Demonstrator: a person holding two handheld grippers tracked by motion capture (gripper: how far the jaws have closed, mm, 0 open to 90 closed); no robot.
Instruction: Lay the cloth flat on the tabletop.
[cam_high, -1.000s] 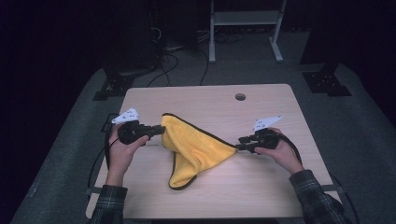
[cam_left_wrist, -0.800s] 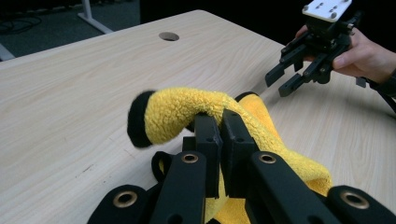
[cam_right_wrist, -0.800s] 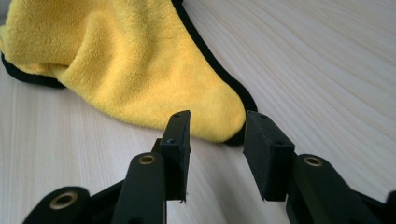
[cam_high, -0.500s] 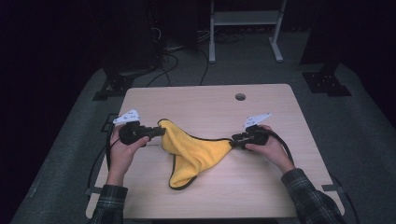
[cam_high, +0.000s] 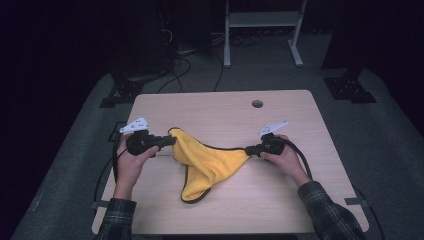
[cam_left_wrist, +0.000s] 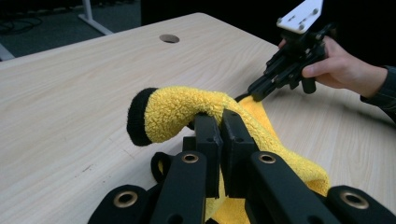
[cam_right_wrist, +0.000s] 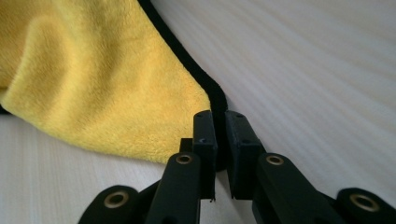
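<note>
Cloth: a yellow cloth (cam_high: 210, 162) with a black edge lies on the wooden table (cam_high: 215, 107), near the middle and toward the person's side; one fold hangs down toward the front edge
Left gripper: the left gripper (cam_high: 172, 140) has its jaws pressed together on the cloth's left corner, and in the left gripper view the fuzzy corner curls over the jaw tips, lifted off the wood
Right gripper: the right gripper (cam_high: 248, 149) pinches the cloth's right corner by its black edge, jaws closed on it, low over the table
Between them: the top edge of the cloth runs from one gripper to the other and sags a little
Hands: a left hand (cam_high: 131, 161) and a right hand (cam_high: 285, 156), both in plaid sleeves, come in from the front edge
Table: a small round hole (cam_high: 257, 104) sits near the far edge, well apart from the cloth
Around: dark floor, cables (cam_high: 187, 65) and a white metal frame (cam_high: 260, 22) behind the table
In the way: nothing on the table lies between the cloth and the grippers
</note>
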